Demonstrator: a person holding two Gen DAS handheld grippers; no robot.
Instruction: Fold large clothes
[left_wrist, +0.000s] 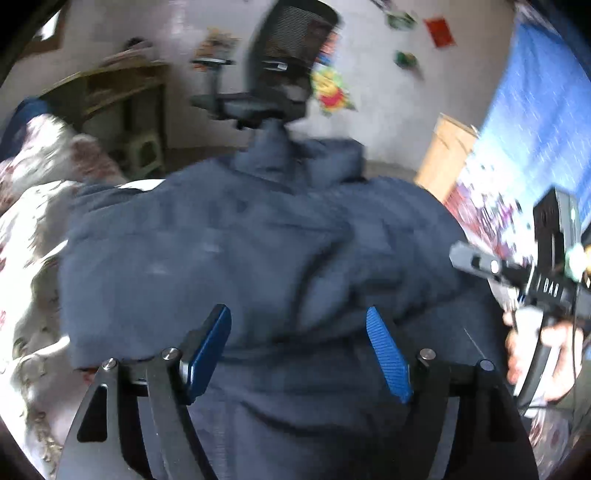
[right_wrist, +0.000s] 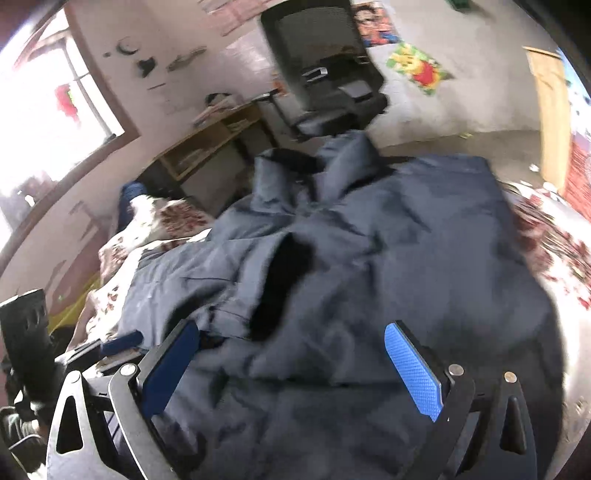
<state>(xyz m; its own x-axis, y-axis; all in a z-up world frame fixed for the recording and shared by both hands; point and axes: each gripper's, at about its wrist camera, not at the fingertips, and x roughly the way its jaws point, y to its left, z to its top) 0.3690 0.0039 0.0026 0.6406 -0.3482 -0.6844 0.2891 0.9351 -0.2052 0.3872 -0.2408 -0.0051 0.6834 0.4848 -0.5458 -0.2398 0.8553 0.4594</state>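
Note:
A large dark navy jacket (left_wrist: 258, 251) lies rumpled on a floral bedspread (left_wrist: 29, 236); it also fills the right wrist view (right_wrist: 388, 240), collar toward the far end and a dark opening near its middle. My left gripper (left_wrist: 299, 336) is open just above the jacket's near part, blue pads (left_wrist: 388, 354) spread wide with nothing between them. My right gripper (right_wrist: 291, 350) is open over the jacket's near edge. The right gripper's body (left_wrist: 532, 280) shows at the right of the left wrist view, held by a hand. The left gripper (right_wrist: 88, 349) shows at the lower left of the right wrist view.
A black office chair (left_wrist: 280, 74) stands beyond the bed's far end, also in the right wrist view (right_wrist: 332, 74). A wooden shelf (right_wrist: 210, 140) stands at the far left wall by a window (right_wrist: 44, 103). A blue patterned hanging (left_wrist: 535, 140) is at the right.

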